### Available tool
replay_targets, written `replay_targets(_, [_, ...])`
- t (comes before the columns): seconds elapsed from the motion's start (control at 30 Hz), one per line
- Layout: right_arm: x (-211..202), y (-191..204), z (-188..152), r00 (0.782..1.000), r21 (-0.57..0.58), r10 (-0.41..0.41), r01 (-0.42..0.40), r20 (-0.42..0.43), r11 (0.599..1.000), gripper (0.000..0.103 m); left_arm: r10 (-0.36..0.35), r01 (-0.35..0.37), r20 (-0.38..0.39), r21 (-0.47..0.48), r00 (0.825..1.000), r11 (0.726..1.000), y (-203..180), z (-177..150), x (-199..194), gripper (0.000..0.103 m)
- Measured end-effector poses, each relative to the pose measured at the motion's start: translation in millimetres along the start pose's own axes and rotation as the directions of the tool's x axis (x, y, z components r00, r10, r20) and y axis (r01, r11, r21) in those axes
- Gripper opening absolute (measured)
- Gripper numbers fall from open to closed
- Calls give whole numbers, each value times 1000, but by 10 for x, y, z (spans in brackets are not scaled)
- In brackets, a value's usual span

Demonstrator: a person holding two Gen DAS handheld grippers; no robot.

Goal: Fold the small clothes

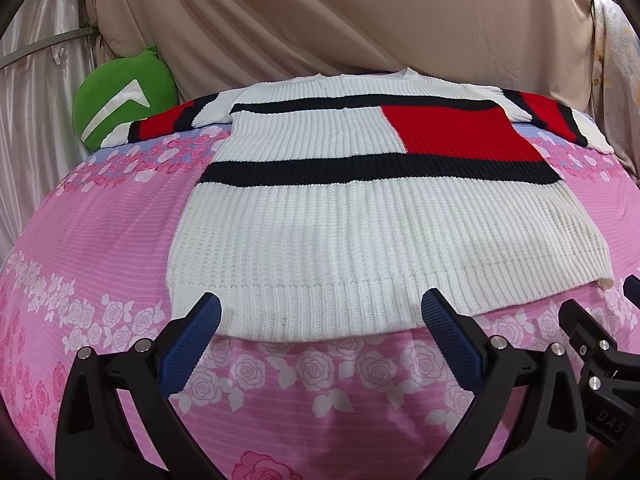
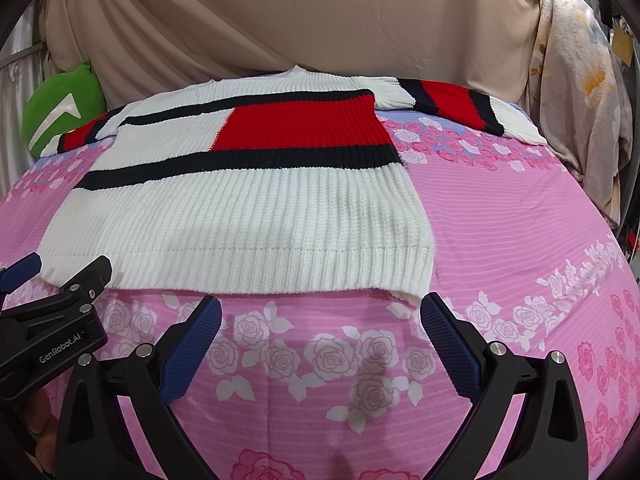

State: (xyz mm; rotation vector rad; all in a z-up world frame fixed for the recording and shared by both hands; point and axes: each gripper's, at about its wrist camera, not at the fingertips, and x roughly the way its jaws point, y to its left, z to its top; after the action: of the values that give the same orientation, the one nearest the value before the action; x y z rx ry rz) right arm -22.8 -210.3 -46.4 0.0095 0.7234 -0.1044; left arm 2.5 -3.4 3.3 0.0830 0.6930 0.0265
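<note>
Slippage is the main risk here: the sweater (image 1: 360, 216) is a thick, loose rib knit, and a pinch that takes only the top layer of its hem (image 1: 320, 304) would probably let the back drag and bunch as the fold is lifted. Uneven height between the 2 grippers could also skew the fold, and both sleeves, spread wide from the sweater's shoulders, may trail. The sweater lies flat on the pink floral bedsheet (image 2: 500, 216), neck farthest from the cameras, a green cushion (image 1: 120, 100) beyond its left sleeve. The left gripper (image 1: 320, 312) sits at the hem's left half, jaws released wide, fingertips over the ribbing but grasping nothing. The right gripper (image 2: 320, 312) hangs just short of the hem near the sweater's right corner, likewise spread and empty.
</note>
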Motion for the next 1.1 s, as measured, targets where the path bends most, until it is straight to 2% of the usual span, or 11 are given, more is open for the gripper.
replay_targets(0.23, [3,-3,2,1000,2,8,-8,-2,1000,98,-8,8,1,-5,1000,1000,11,0,-3,98])
replay_targets(0.4, [46,-209,105,991,41,130,-130,-13,991,98,-89,90,23,-73,996,993,186,22,-43,98])
replay_targets(0.47, [70,-446,275,996,48,86,-86,12,995,98,-114,117,33,-100,993,988,303,98,-47,98])
replay_targets(0.53, [123,-786,519,998,79,38,-41,45,996,98,-90,95,47,-111,995,989,432,235,-59,98])
replay_targets(0.67, [451,-1674,1067,996,204,17,-36,91,978,98,-48,59,86,-124,995,991,683,536,-45,98])
replay_targets(0.73, [745,-2173,1329,996,301,31,-55,85,952,98,-43,55,91,-135,995,989,795,689,44,98])
replay_targets(0.8, [1026,-2614,1532,996,382,-23,-10,81,924,98,-32,43,81,-138,996,989,851,802,168,98])
replay_targets(0.97, [1737,-3554,1938,992,544,-120,84,32,835,98,-86,87,16,-113,996,990,819,989,500,98])
replay_targets(1.1, [2133,-4069,2045,996,663,-89,58,14,747,95,-88,86,-17,-83,996,993,717,1091,684,98])
